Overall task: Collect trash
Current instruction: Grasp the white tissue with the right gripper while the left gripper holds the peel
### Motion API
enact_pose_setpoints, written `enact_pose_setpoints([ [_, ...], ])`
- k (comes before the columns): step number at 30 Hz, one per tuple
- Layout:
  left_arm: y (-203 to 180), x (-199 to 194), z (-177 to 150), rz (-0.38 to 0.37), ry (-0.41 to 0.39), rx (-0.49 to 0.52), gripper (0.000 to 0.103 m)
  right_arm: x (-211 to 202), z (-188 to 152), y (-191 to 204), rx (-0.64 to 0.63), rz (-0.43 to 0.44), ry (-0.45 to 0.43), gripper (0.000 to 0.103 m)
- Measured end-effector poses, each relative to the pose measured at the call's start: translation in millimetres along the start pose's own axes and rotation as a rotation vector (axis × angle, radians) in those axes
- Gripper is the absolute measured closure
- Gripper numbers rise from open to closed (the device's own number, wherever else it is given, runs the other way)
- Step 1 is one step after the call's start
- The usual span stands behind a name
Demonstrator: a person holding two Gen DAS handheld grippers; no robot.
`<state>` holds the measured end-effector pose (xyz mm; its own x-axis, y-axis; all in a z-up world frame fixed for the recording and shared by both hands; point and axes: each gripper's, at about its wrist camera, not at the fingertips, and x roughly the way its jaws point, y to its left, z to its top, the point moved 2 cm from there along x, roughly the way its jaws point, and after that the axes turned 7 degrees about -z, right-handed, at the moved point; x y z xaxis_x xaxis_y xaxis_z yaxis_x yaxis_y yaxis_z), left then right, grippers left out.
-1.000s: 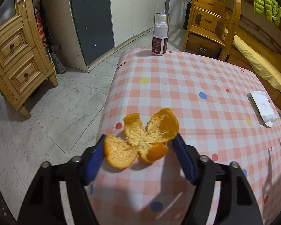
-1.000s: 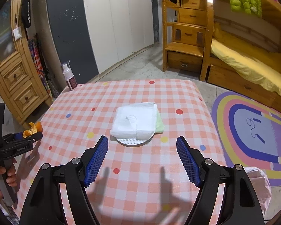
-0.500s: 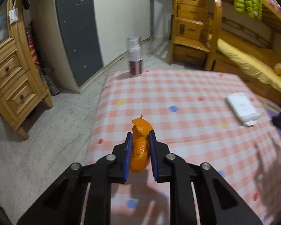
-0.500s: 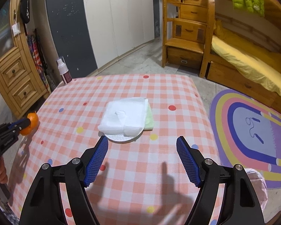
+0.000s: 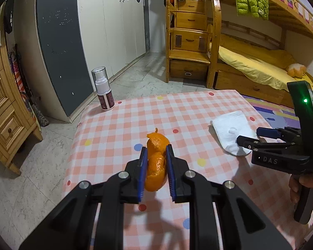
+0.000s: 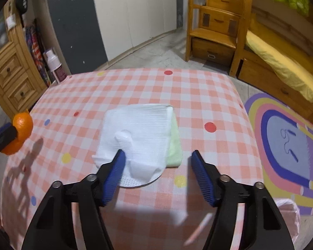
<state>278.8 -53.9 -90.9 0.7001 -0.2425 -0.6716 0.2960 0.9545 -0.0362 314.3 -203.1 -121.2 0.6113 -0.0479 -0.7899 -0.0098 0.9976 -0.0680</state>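
A curled orange peel (image 5: 156,162) hangs above the checked table (image 5: 135,120), and my left gripper (image 5: 156,147) is shut on it. The right wrist view shows that peel (image 6: 20,133) at the far left. My right gripper (image 6: 158,153) is low over the near end of a folded white tissue (image 6: 139,129). Its jaws are closing with that end between them; the left pad overlaps the tissue, the right pad stands apart. The tissue lies on a pale green cloth (image 6: 174,145) and a white round disc (image 6: 135,182). The left wrist view shows the right gripper (image 5: 248,135) at the tissue (image 5: 229,129).
A pump bottle (image 5: 103,89) stands at the table's far left corner. A thin plastic bag (image 6: 288,212) sits off the table's right front edge, above a striped rug (image 6: 288,141). Wooden drawers (image 5: 4,114), wardrobes and a bunk bed (image 5: 250,66) ring the table.
My left gripper shut on the flat peel, folding it, and lifted it off the table. My right gripper sank toward the tissue and its jaws narrowed.
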Motion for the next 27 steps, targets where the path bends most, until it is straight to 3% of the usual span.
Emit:
enact_pose_setpoints([
  [2,-2,-2,-2,0.011,-0.001,0.007,0.087,-3,-1,3,-0.008,0.014,0.003,0.059],
  [4,-3,-4,-3,0.020,-0.005,0.016,0.087,-8,-3,2,-0.013,-0.002,-0.004,0.089],
  [7,-9,-9,-8,0.032,-0.016,0.032,0.087,-24,-6,-7,0.040,0.047,-0.017,0.101],
  [13,-27,-20,-11,-0.008,-0.027,0.051,0.087,-78,-14,-11,0.043,0.062,-0.117,0.102],
  [18,-56,-33,-18,-0.125,-0.031,0.039,0.087,-128,-33,-25,0.113,0.044,-0.223,0.102],
  [22,-86,-49,-25,-0.224,-0.048,0.065,0.087,-155,-53,-50,0.204,0.037,-0.255,0.102],
  [27,-126,-63,-35,-0.285,-0.040,0.127,0.087,-189,-82,-83,0.244,0.014,-0.249,0.102],
])
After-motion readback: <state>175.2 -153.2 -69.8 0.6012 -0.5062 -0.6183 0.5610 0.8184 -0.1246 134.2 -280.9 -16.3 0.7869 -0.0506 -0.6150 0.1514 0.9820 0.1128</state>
